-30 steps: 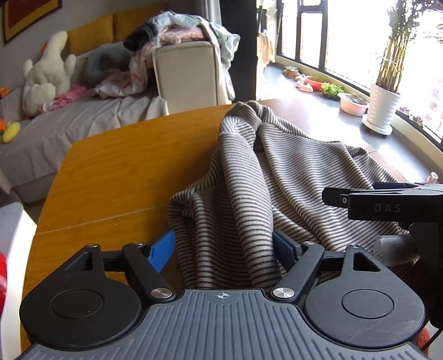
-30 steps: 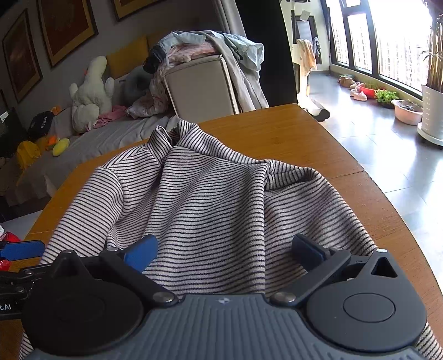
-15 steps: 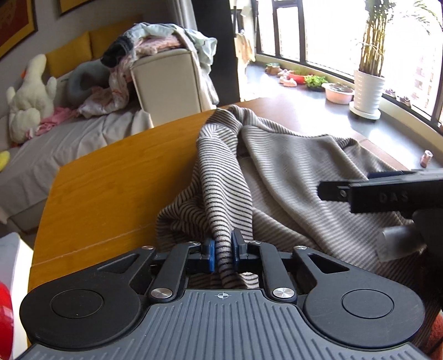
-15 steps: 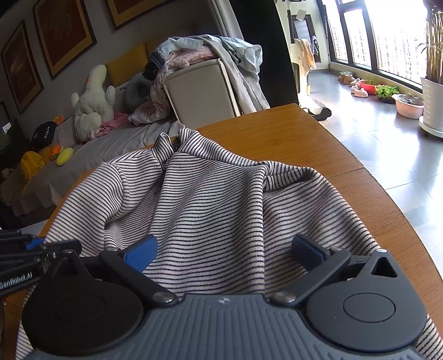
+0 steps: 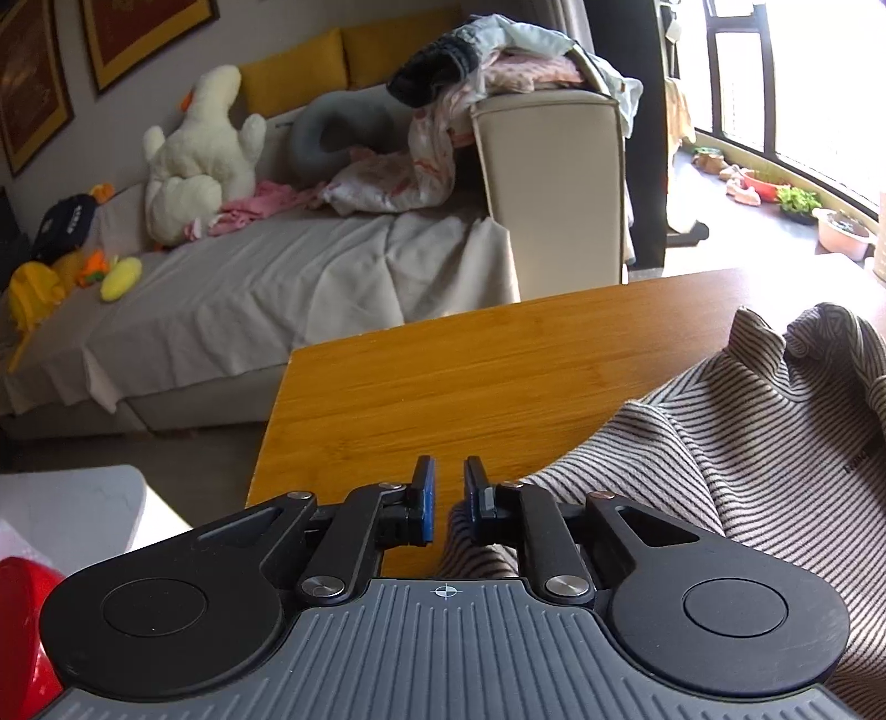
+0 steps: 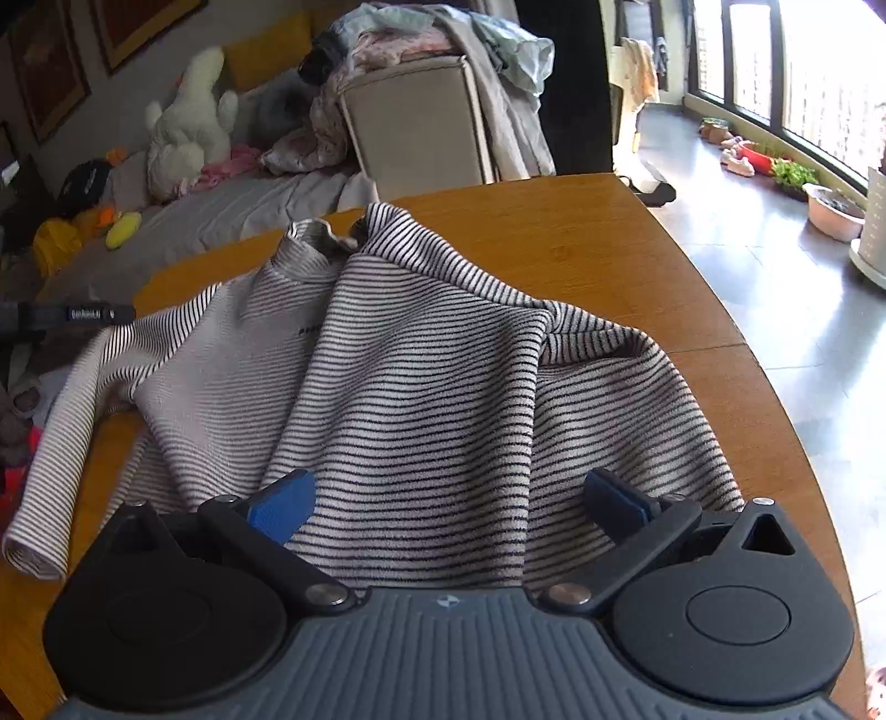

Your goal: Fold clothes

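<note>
Daylight is flooding in from the windows [image 6: 797,72] on the right, blowing them out to near white in both views and glaring off the floor tiles [image 6: 830,343]. The left side of the room is sitting dimmer. Fisheye distortion is bending the table edge [image 6: 775,387] and picture frames [image 5: 144,44]. The striped garment [image 6: 421,387] is blurring slightly at its left sleeve, while each view's foreground is staying sharp

Plush duck [image 5: 196,155] on sofa [image 5: 288,288] beyond table [image 5: 498,360].
</note>
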Available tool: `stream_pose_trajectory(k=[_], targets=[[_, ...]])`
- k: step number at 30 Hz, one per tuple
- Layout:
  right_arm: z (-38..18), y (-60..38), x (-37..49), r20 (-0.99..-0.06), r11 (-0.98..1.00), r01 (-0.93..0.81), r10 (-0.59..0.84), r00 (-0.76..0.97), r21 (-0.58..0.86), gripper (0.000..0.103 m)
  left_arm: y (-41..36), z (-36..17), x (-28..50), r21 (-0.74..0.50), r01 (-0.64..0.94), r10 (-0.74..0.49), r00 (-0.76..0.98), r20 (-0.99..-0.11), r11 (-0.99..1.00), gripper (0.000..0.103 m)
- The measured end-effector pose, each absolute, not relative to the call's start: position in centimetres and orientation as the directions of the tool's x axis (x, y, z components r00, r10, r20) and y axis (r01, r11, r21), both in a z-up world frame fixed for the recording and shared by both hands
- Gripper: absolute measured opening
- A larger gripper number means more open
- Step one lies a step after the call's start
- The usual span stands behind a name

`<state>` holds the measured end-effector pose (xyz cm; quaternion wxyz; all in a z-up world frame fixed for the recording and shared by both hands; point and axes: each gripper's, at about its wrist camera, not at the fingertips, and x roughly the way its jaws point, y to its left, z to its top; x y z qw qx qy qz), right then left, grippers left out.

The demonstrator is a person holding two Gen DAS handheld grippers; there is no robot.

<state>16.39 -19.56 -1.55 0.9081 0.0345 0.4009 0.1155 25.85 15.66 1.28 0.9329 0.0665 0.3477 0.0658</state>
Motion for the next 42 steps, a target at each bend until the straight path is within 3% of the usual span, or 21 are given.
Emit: stream_pose_trajectory(k=[1,3,4,6,7,8,11,14,15,16,18,21,23,25,28,30,32,33,37,41,42], targets=[[-1.0,-19.2,16.2,-0.705,0.973,-0.193,0.228,0.672,0.13,0.102,16.2,1.9,25.3,0.139,-0.085,0.155,0.756,-0.636,0.987,0.023],[0.5,-18.2,15.3,-0.638,0.972,-0.22,0.22,0.738,0.081,0.1,17.4,3.4,23.9,0.075,-0.104,0.128,0.773,-0.622,0.992,0.041],[1.1,-17.4,15.4,-0.619,0.967,-0.246,0.237,0.749,0.072,0.093,18.0,4.2,23.3,0.042,-0.113,0.115,0.781,-0.614,0.993,0.052],[2.0,-15.7,16.2,-0.605,0.955,-0.286,0.274,0.747,0.08,0.083,17.9,5.5,21.7,-0.02,-0.099,0.068,0.801,-0.595,0.995,0.057],[2.1,-14.9,16.9,-0.609,0.95,-0.301,0.288,0.739,0.084,0.072,17.7,6.1,20.9,-0.051,-0.088,0.042,0.811,-0.584,0.995,0.06],[1.6,-14.0,17.9,-0.626,0.947,-0.313,0.29,0.724,0.076,0.069,16.9,6.2,20.3,-0.083,-0.067,0.007,0.816,-0.577,0.994,0.067],[-1.0,-11.9,20.2,-0.688,0.94,-0.342,0.237,0.686,-0.016,0.066,13.6,5.3,18.9,-0.175,0.021,-0.118,0.816,-0.566,0.984,0.08],[-1.6,-11.3,19.9,-0.662,0.892,-0.426,0.23,0.713,-0.149,0.053,9.5,2.1,18.6,-0.191,0.106,-0.201,0.779,-0.595,0.976,0.08],[-1.4,-11.2,19.6,-0.654,0.87,-0.45,0.222,0.723,-0.201,0.028,8.6,1.1,18.7,-0.192,0.126,-0.219,0.765,-0.606,0.973,0.08],[-1.1,-11.2,19.4,-0.65,0.845,-0.468,0.207,0.731,-0.257,0.014,7.8,0.2,18.8,-0.193,0.14,-0.231,0.751,-0.618,0.971,0.079],[-0.5,-11.6,19.4,-0.608,0.791,-0.46,0.144,0.781,-0.404,0.007,6.6,-1.4,19.2,-0.175,0.165,-0.239,0.736,-0.634,0.971,0.079],[-0.1,-14.5,22.3,-0.524,0.773,-0.321,-0.016,0.852,-0.547,0.0,6.5,-2.2,19.9,-0.09,0.185,-0.199,0.748,-0.634,0.979,0.068],[-0.3,-17.6,25.8,-0.477,0.794,-0.177,-0.157,0.865,-0.582,0.0,6.9,-2.5,20.4,-0.044,0.196,-0.179,0.75,-0.637,0.98,0.053],[-0.4,-21.3,28.6,-0.505,0.858,-0.07,-0.231,0.832,-0.508,0.0,7.7,-2.7,20.6,-0.01,0.206,-0.166,0.758,-0.631,0.978,0.047],[0.6,-24.4,28.7,-0.568,0.96,-0.036,-0.134,0.812,-0.278,0.001,8.9,-2.7,20.8,0.06,0.177,-0.103,0.779,-0.618,0.982,0.047],[1.5,-24.3,26.6,-0.563,0.974,-0.108,-0.024,0.826,-0.199,0.002,9.8,-2.7,21.3,0.088,0.151,-0.066,0.788,-0.613,0.985,0.048],[2.3,-22.8,23.1,-0.556,0.954,-0.238,0.101,0.825,-0.181,0.006,10.9,-2.5,22.1,0.11,0.102,-0.016,0.797,-0.604,0.989,0.065],[2.7,-21.7,21.1,-0.557,0.932,-0.315,0.167,0.814,-0.181,0.012,11.4,-2.4,22.5,0.109,0.079,0.003,0.795,-0.606,0.991,0.068],[3.0,-17.5,12.6,-0.594,0.754,-0.633,0.431,0.679,-0.176,0.039,12.9,-1.5,22.6,-0.002,0.076,-0.06,0.77,-0.636,0.997,0.074],[2.4,-15.3,6.5,-0.661,0.564,-0.825,0.604,0.446,-0.041,0.051,12.0,-0.5,20.9,-0.02,0.095,-0.087,0.774,-0.628,0.995,0.085],[2.1,-14.9,5.2,-0.673,0.523,-0.852,0.622,0.4,-0.023,0.059,11.7,-0.3,20.4,-0.02,0.102,-0.092,0.774,-0.626,0.995,0.086]])
